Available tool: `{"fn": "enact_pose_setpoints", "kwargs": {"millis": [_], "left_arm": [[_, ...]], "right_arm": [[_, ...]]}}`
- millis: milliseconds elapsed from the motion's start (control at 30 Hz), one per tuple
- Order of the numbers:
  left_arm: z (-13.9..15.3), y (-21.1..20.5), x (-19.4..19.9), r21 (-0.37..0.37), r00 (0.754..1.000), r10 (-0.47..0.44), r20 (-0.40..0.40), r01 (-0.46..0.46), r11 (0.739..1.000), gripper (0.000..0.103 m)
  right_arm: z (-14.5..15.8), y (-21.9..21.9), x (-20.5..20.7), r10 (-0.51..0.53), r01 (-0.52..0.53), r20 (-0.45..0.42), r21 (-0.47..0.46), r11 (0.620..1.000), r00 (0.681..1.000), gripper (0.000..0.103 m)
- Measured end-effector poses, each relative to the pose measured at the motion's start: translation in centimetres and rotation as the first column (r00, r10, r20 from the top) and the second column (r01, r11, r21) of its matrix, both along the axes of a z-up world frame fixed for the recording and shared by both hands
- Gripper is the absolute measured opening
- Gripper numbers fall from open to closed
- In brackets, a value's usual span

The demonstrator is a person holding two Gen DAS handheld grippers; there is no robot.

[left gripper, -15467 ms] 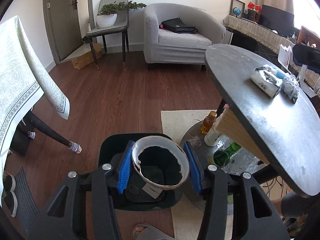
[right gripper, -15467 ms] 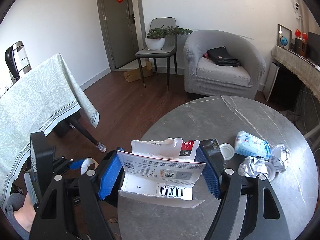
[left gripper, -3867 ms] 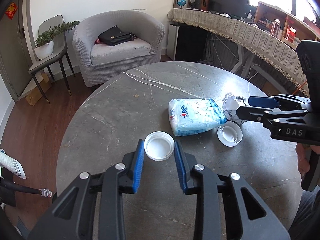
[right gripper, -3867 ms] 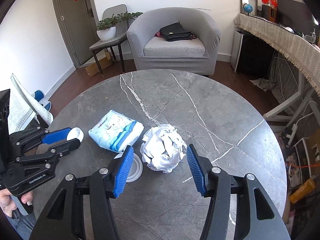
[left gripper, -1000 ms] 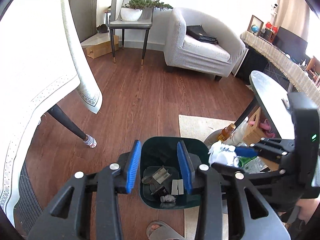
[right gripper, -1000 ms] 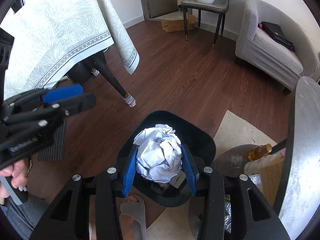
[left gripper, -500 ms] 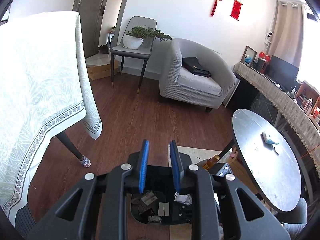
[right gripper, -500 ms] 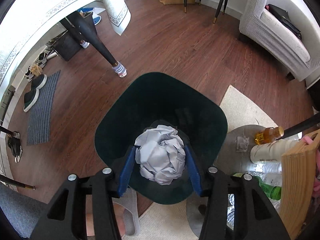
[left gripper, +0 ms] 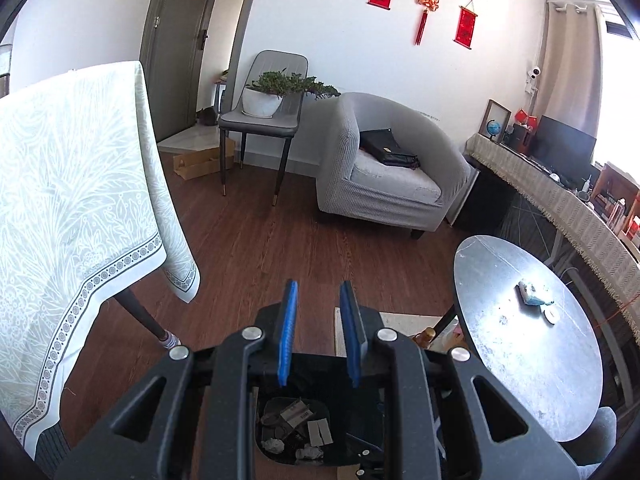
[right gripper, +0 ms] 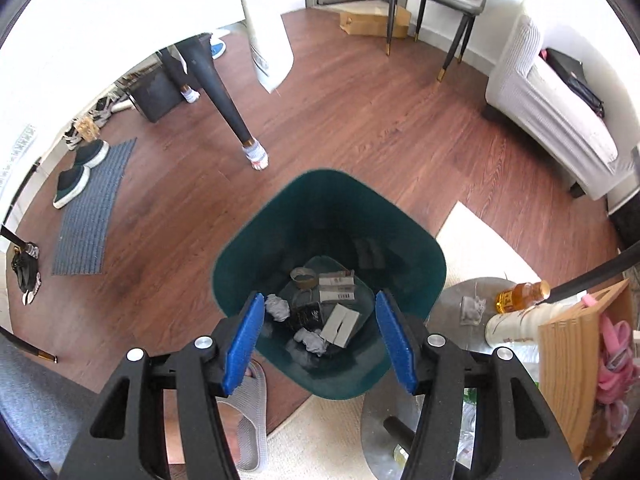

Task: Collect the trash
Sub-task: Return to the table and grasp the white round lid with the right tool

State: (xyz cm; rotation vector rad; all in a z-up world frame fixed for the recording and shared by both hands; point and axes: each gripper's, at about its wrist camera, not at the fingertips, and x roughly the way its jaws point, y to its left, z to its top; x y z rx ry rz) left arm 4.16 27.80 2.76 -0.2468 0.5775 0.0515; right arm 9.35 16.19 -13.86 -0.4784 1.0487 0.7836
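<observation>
The right gripper [right gripper: 320, 336] has let go of the crumpled paper ball it was pinching a moment ago; its blue jaws now stand spread wide and empty. Directly beyond and below them sits the dark green bin [right gripper: 256, 240], holding paper wads [right gripper: 310, 340] and torn cardboard. The left gripper [left gripper: 318, 334] hangs above the same bin [left gripper: 320, 364], jaws slightly parted, holding nothing.
</observation>
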Motion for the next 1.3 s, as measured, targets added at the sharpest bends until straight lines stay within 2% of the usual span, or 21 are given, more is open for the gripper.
{"fn": "enact_pose_setpoints", "kwargs": {"millis": [233, 333, 567, 633, 767, 933, 1000, 1067, 1200, 1300], "left_arm": [[1.1, -2.3, 0.8, 0.006, 1.0, -0.016, 0.024, 0.016, 1.0, 0.024], [1.4, -4.3, 1.5, 0.024, 0.999, -0.044, 0.028, 0.044, 0.999, 0.029], [1.5, -10.1, 4.1, 0.039, 0.992, -0.126, 0.018, 0.126, 0.991, 0.039], [1.4, -11.9, 4.9, 0.051, 0.988, -0.152, 0.014, 0.151, 0.987, 0.044], [0.9, -15.4, 6.3, 0.077, 0.981, -0.196, -0.007, 0.196, 0.977, 0.047], [0.7, -19.0, 7.9, 0.074, 0.971, -0.238, -0.022, 0.238, 0.968, 0.056], [0.6, -20.4, 8.6, 0.064, 0.967, -0.253, -0.026, 0.255, 0.965, 0.06], [0.4, -21.8, 9.2, 0.049, 0.963, -0.268, -0.031, 0.269, 0.962, 0.064], [-0.2, -24.4, 10.6, 0.038, 0.953, -0.299, -0.054, 0.302, 0.953, 0.071], [-0.7, -26.3, 11.4, 0.047, 0.943, -0.324, -0.076, 0.328, 0.943, 0.079]], "right_arm": [[7.0, -3.3, -0.9, -0.009, -0.001, 0.096, 0.108, 0.994, 0.995, 0.049], [9.7, -5.7, -0.6, -0.028, 0.01, 0.15, 0.122, 0.992, 0.988, 0.046], [13.9, -13.6, 2.1, -0.15, 0.113, 0.226, 0.168, 0.979, 0.963, 0.044], [14.3, -16.1, 3.1, -0.19, 0.151, 0.229, 0.178, 0.972, 0.955, 0.043], [14.8, -21.0, 5.2, -0.257, 0.216, 0.241, 0.184, 0.959, 0.936, 0.043], [15.2, -27.1, 7.4, -0.364, 0.315, 0.247, 0.218, 0.924, 0.898, 0.043], [15.0, -29.3, 8.1, -0.383, 0.334, 0.236, 0.225, 0.916, 0.893, 0.051], [14.6, -31.2, 8.6, -0.406, 0.357, 0.236, 0.226, 0.906, 0.883, 0.054], [13.2, -33.8, 9.3, -0.446, 0.4, 0.205, 0.231, 0.887, 0.871, 0.055], [11.9, -34.5, 9.6, -0.446, 0.406, 0.184, 0.217, 0.888, 0.876, 0.055]]}}
